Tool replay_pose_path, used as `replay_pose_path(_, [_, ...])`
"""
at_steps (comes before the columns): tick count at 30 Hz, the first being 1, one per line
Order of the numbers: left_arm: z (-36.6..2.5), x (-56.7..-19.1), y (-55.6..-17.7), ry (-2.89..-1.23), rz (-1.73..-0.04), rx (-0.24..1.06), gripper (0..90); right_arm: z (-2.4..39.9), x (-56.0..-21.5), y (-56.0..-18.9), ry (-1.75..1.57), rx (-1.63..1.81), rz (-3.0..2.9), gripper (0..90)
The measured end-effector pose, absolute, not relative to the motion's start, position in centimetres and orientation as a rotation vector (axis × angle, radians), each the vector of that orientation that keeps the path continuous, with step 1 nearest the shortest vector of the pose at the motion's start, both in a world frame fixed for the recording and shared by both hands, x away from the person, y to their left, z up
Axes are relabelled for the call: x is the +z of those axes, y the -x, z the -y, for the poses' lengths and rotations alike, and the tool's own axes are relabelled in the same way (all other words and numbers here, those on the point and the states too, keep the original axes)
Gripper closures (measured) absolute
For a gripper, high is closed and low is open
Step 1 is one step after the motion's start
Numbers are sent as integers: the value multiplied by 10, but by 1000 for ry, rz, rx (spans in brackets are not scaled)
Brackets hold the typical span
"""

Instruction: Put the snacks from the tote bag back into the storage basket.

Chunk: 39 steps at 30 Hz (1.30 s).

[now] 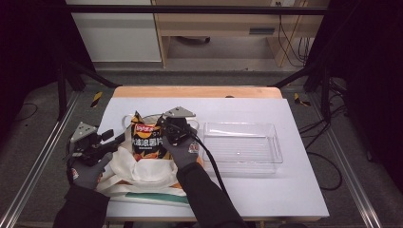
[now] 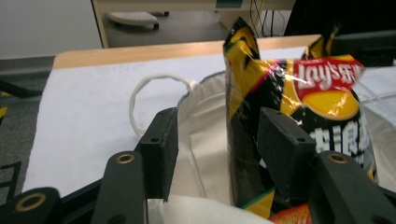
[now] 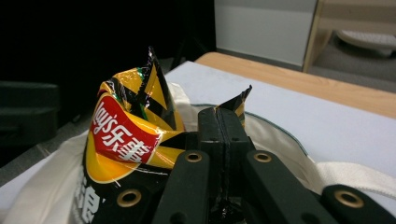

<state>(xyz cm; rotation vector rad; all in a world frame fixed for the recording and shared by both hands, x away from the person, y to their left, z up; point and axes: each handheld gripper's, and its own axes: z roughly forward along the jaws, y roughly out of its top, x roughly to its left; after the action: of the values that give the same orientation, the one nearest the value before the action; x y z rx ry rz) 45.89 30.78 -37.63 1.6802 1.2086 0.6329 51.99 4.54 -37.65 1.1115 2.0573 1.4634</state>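
The Lay's chip bag stands upright in the mouth of the white tote bag, its long axis vertical, with the clear plastic bin lying to the tote's right. The right gripper is pinched tight on the bag's top corner, so that hand has it. The left gripper, jaws apart, straddles the tote's rim beside the bag's lower edge. The bag is black and yellow with a red logo, crinkled, glossy.

White table, cloth bag, clear tray
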Motion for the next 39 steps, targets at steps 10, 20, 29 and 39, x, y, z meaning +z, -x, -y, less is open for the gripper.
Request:
replay_pose_path(10, [-307,-355,-446,-1604,-1136,660,469,-41,-366,-486,-912,1554,-2052,897])
replay_pose_path(20, [-293,-347,-446,-1653,-1065,629,516,-42,-361,-460,-811,1583,-2058,898])
replay_pose_path(29, [-285,-350,-443,-1720,-1051,582,824,-32,-367,-461,-864,1583,-2041,896])
replay_pose_path(39, [-283,-352,-437,-1686,-1058,618,890,-27,-359,-459,-910,1599,-1998,833])
